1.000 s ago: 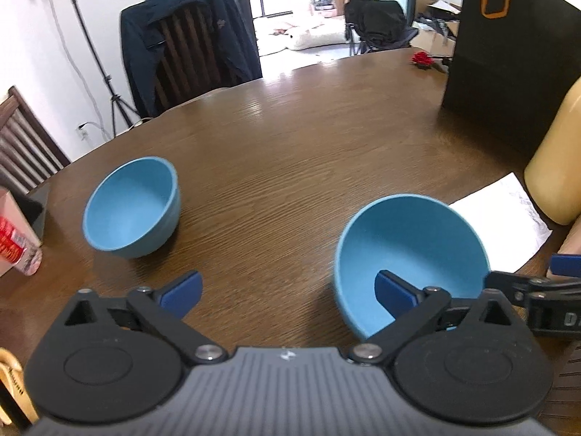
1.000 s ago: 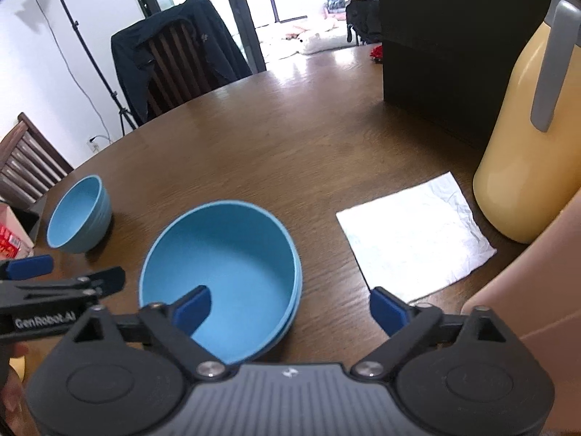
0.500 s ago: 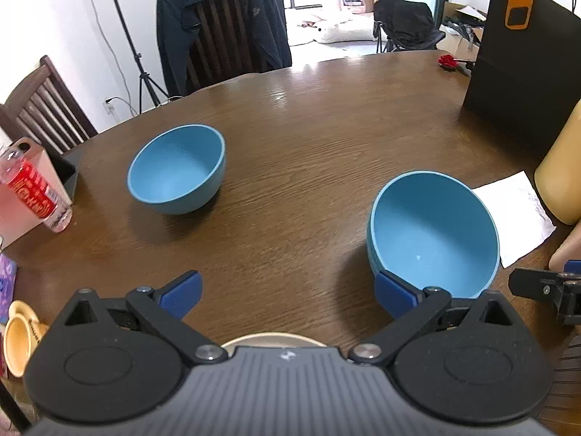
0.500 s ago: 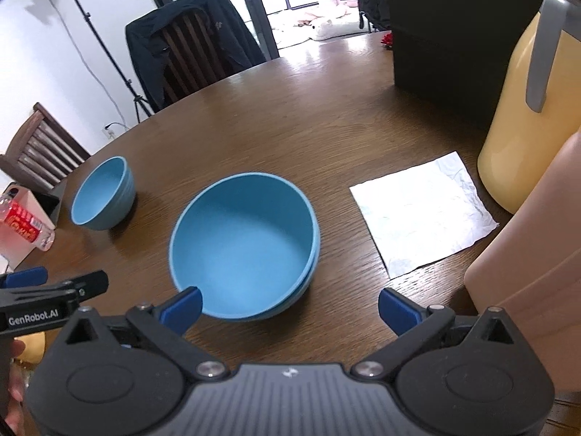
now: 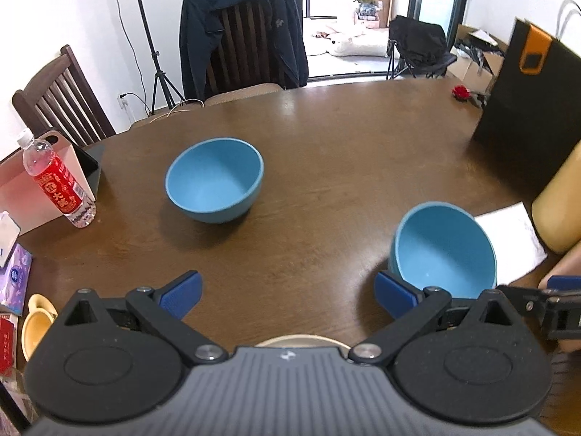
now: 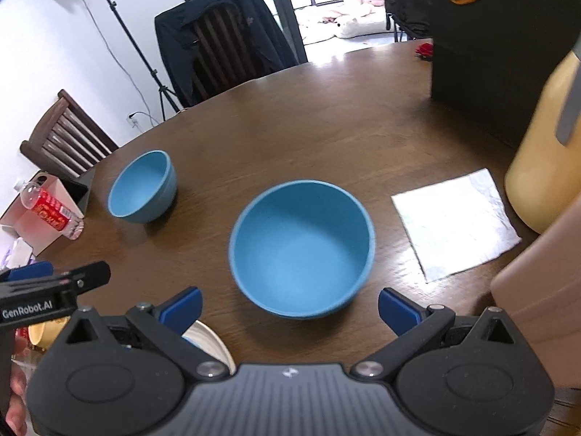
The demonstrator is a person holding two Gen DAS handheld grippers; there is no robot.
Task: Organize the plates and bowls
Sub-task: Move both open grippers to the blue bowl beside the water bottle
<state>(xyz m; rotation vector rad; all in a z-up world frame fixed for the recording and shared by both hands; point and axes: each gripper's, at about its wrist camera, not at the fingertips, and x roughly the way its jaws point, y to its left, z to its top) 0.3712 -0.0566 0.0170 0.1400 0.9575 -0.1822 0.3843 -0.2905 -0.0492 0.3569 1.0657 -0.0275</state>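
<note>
Bowls numbered two on the round wooden table (image 5: 326, 138), both blue and upright. The smaller blue bowl (image 5: 214, 180) stood alone toward the left of the tabletop, near a water bottle with a red label (image 5: 56, 185) and a white box (image 5: 21, 189) at the table's edge. The larger blue bowl (image 6: 303, 249) sat nearer the middle, just left of a white paper napkin (image 6: 455, 223); a second rim line at its lower edge suggested another bowl nested beneath, though this could not be confirmed. The two bowls were well apart.

The left gripper (image 5: 287, 292) was spread wide above the table and grasped nothing; its right fingertip overlapped the larger bowl's near side in view, contact undetermined. The right gripper (image 6: 290, 307) was likewise released and empty, positioned just short of the larger bowl. A pale plate rim (image 6: 210, 343) showed beneath the right gripper's left finger. A yellow jug (image 6: 541, 167) and black paper bag (image 6: 483, 43) stood at the right.
</note>
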